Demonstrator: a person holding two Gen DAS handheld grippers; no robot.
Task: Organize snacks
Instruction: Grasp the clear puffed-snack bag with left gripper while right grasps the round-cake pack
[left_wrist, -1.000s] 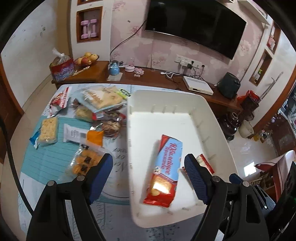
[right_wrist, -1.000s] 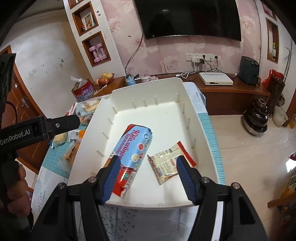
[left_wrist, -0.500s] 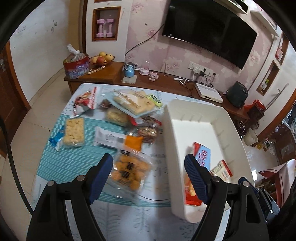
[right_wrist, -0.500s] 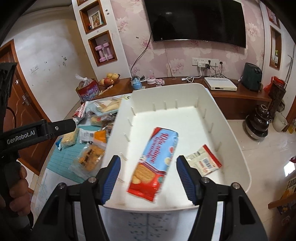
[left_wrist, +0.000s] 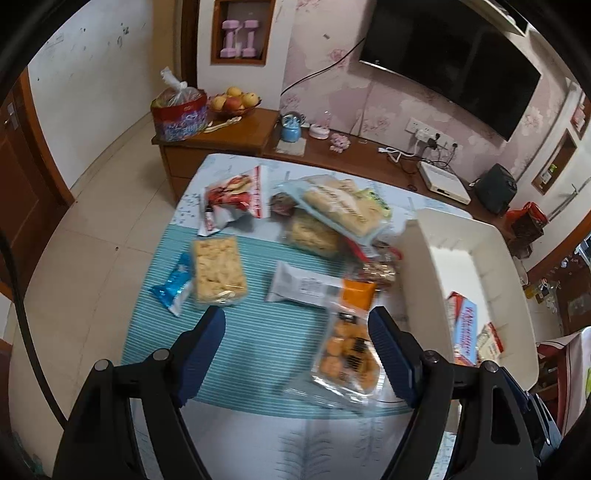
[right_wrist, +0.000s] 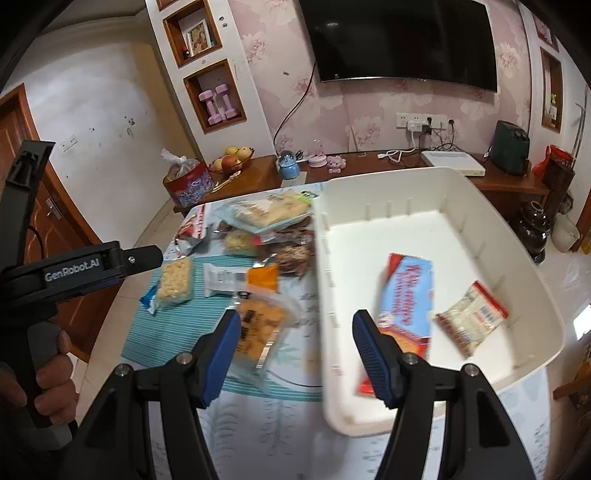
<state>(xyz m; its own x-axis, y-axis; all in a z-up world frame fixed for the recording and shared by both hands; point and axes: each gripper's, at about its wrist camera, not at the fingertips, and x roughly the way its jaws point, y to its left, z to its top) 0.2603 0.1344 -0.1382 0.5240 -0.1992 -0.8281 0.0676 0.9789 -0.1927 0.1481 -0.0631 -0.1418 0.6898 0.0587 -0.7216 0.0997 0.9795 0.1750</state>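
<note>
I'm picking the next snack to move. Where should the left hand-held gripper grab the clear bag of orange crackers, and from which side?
Probably from above, jaws across the narrow width at mid-length. The orange cracker bag lies flat on the table, long axis running away from the left hand-held gripper, beside the white bin.

One white bin (right_wrist: 436, 195) holds two packets: one blue-and-red biscuit pack (right_wrist: 404, 291) and one small pale sachet (right_wrist: 471, 319). At least eight snack packets lie on the table (left_wrist: 258, 443); the far pile overlaps, so its count is unsure. Two grippers are in view.
</note>
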